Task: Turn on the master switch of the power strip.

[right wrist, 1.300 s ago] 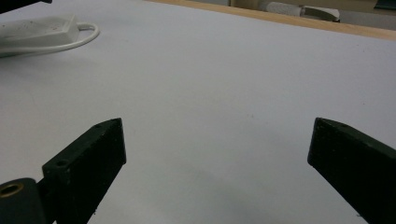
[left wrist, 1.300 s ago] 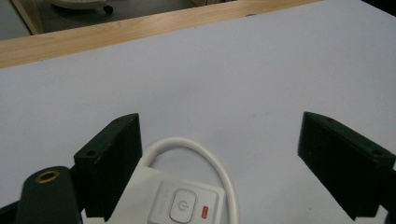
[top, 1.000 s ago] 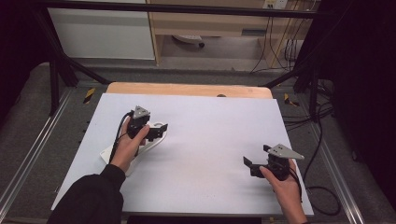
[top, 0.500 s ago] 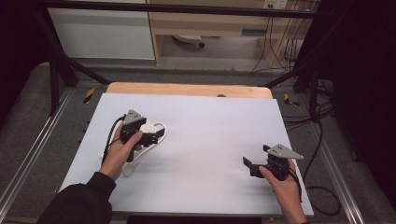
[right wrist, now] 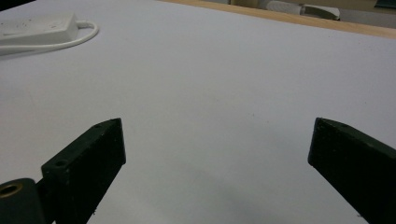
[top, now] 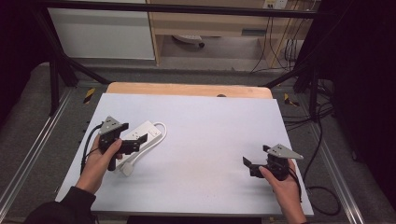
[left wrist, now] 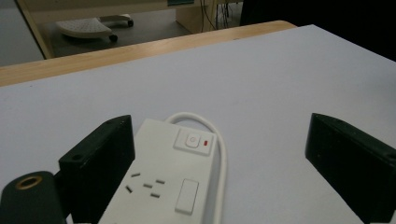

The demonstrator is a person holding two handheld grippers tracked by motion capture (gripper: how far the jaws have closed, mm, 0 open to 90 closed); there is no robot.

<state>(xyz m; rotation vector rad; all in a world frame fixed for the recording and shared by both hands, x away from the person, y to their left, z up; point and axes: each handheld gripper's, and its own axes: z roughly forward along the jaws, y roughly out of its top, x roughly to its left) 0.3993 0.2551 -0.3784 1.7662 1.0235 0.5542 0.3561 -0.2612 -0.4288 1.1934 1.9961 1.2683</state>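
A white power strip (top: 148,129) lies at the left of the white table (top: 210,126), its cable looping back beside it to a plug (top: 127,169). My left gripper (top: 133,134) is open over the strip. In the left gripper view the strip (left wrist: 159,182) sits between the wide-apart jaws of the gripper (left wrist: 222,123), close to the left jaw, with its switch and red light facing up. My right gripper (top: 250,166) is held low at the table's front right, open with nothing between its fingers (right wrist: 215,123). From there the strip (right wrist: 42,25) lies far off.
A wooden strip (top: 187,88) borders the table's far edge. Black frame bars and metal rails run along both sides. Cables lie on the floor at the right (top: 322,193). Cabinets stand behind the table.
My left gripper has drawn back to the left and toward the person, which uncovers the strip's switch end. The right gripper has stayed in place.
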